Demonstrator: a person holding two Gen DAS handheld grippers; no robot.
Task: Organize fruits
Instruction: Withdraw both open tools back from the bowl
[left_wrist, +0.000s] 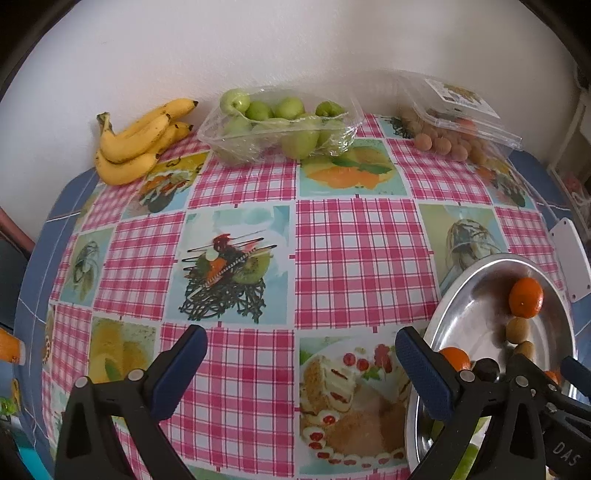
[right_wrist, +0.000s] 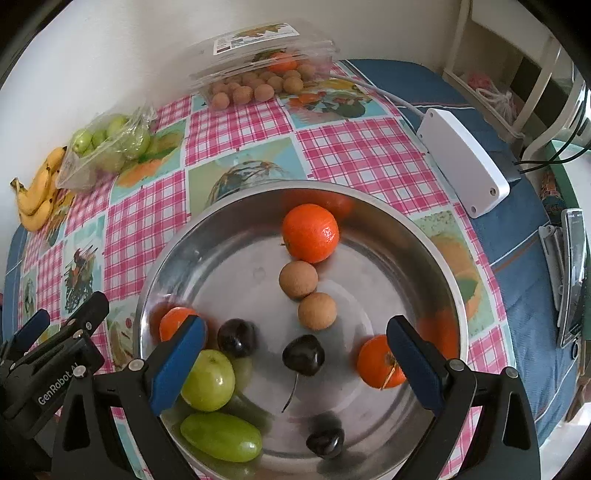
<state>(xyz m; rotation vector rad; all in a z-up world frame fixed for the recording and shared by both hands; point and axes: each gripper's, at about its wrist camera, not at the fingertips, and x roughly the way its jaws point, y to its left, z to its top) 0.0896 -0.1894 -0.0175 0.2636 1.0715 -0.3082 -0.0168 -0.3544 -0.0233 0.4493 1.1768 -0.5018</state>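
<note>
A steel bowl (right_wrist: 373, 197) sits under my right gripper (right_wrist: 297, 343), which hangs open over it with nothing between its fingers. In the bowl lie three tangerines, the biggest (right_wrist: 310, 232) at the back, two longans (right_wrist: 298, 279), three dark cherries (right_wrist: 303, 354), a green apple (right_wrist: 208, 380) and an oblong green fruit (right_wrist: 221, 435). My left gripper (left_wrist: 299, 350) is open and empty over the checked tablecloth, just left of the bowl (left_wrist: 461, 284). Along the wall lie bananas (left_wrist: 136, 140), a plastic tray of green apples (left_wrist: 277, 125) and an open clamshell of longans (left_wrist: 454, 136).
A white box (right_wrist: 465, 162) with a cable lies on the table right of the bowl. A phone (right_wrist: 572, 277) rests at the far right edge. White shelving (right_wrist: 517, 74) stands beyond the table's right corner. The wall closes the far side.
</note>
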